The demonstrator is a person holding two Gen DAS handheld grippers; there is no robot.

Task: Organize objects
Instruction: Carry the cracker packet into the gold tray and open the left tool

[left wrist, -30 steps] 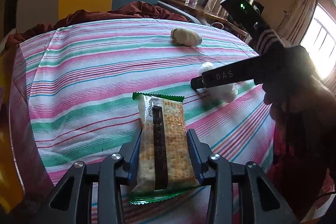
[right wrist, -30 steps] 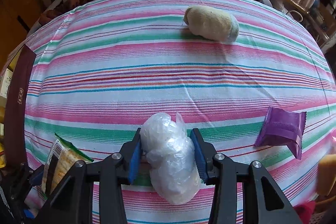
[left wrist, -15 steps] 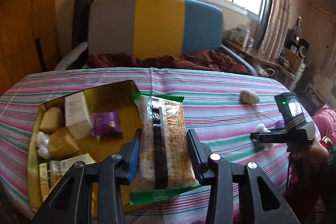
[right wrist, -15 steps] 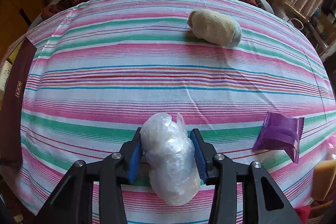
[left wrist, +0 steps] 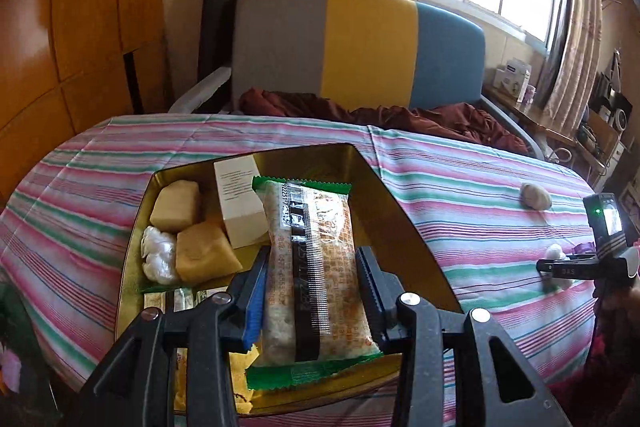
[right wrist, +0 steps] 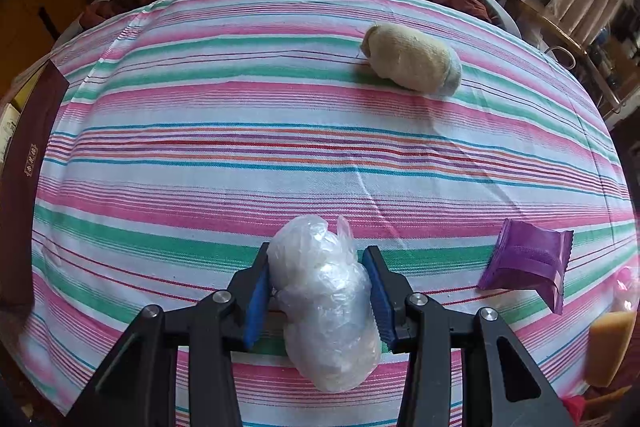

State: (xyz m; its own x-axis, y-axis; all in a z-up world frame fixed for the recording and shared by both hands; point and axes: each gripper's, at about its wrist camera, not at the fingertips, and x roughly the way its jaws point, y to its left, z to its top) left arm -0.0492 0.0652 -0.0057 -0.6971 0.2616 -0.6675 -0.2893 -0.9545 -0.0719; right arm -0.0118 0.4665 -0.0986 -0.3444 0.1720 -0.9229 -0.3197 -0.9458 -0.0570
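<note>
My left gripper (left wrist: 314, 291) is shut on a green-edged cracker packet (left wrist: 316, 275) and holds it above a gold tin box (left wrist: 408, 227) on the striped bed. The box holds a white carton (left wrist: 240, 203), two tan blocks (left wrist: 176, 205), a white plastic bundle (left wrist: 158, 259) and flat packets. My right gripper (right wrist: 320, 289) is shut on a clear plastic bag bundle (right wrist: 324, 303) just above the bedspread; it also shows in the left wrist view (left wrist: 576, 265) at the far right.
A rolled beige sock (right wrist: 412, 61) lies far on the bedspread, also seen small in the left wrist view (left wrist: 536, 195). A purple packet (right wrist: 528, 261) and a tan block (right wrist: 608, 347) lie to the right. A striped headboard (left wrist: 360, 39) stands behind the bed.
My left gripper has swung left with the cracker packet, from over the bare bedspread to above the gold box. My right gripper has stayed nearly still, holding the plastic bundle.
</note>
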